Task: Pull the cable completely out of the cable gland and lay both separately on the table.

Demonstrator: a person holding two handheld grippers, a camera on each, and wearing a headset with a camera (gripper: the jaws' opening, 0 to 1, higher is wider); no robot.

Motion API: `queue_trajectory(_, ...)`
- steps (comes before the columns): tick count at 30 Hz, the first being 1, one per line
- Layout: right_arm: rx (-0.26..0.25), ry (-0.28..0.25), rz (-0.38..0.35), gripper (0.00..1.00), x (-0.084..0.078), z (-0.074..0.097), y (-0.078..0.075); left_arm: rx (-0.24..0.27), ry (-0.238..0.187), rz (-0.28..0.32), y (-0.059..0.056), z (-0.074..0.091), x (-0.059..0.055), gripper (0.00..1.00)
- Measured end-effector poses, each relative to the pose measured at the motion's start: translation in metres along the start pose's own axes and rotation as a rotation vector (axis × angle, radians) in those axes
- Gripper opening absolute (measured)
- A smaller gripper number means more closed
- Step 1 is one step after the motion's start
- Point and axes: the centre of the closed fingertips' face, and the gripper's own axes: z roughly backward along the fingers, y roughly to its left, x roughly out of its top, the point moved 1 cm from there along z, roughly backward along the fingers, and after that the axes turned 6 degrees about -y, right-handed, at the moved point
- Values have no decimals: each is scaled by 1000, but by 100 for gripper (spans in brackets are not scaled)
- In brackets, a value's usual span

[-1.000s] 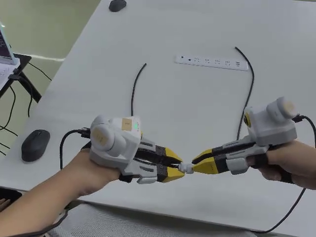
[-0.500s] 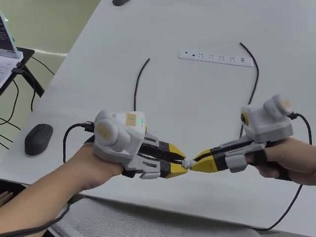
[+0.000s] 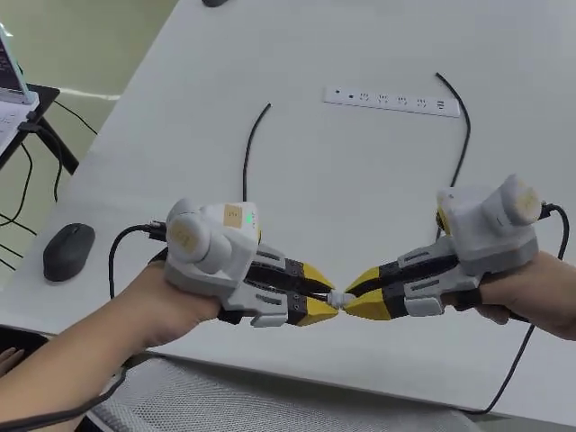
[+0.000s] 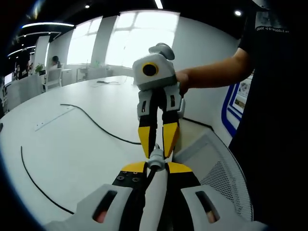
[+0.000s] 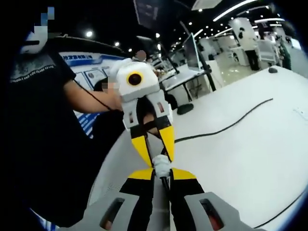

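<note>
The white table (image 3: 360, 198) takes up most of the head view, running from the top edge down to its near lip at the bottom. Below that lip, at the bottom left, is the grey mesh of a chair (image 3: 180, 405).

My left hand (image 3: 171, 310) comes in from the lower left and my right hand (image 3: 531, 297) from the right edge. Each holds a claw over the near edge of the table, and the two point at each other, tip to tip.

My left gripper (image 3: 328, 301) sits just left of centre in the lower part of the frame. Its yellow jaws are pressed almost together on the small piece between the tips. My right gripper (image 3: 349, 302) meets it from the right, its jaws also drawn in tight on that piece.

A white power strip (image 3: 391, 101) lies across the upper middle of the frame. Its black cord (image 3: 463, 135) curves down the right side. A dark mouse (image 3: 68, 251) rests at the left edge of the table. A loose black lead (image 3: 247, 153) lies in a gentle curve up the middle, well apart from my claws.

The cable gland (image 3: 339, 299), small and pale, is held in the air between the two sets of tips. In the left gripper view, the dark cable (image 4: 149, 176) runs from it back between my own jaws. I cannot tell exactly where gland ends and cable begins inside either grip.
</note>
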Motion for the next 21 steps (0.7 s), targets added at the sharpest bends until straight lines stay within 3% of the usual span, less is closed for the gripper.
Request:
queue_trajectory(5, -47, 26, 116, 7, 1, 1, 1, -9, -3, 12, -2, -1, 3, 15)
queue_trajectory(13, -136, 111, 403, 7, -2, 0, 3, -19, -3, 53, -7, -1, 5, 15)
queue_trajectory(21, -235, 140, 616, 7, 3, 0, 8, -7, -21, 92, -10, 2, 10, 15)
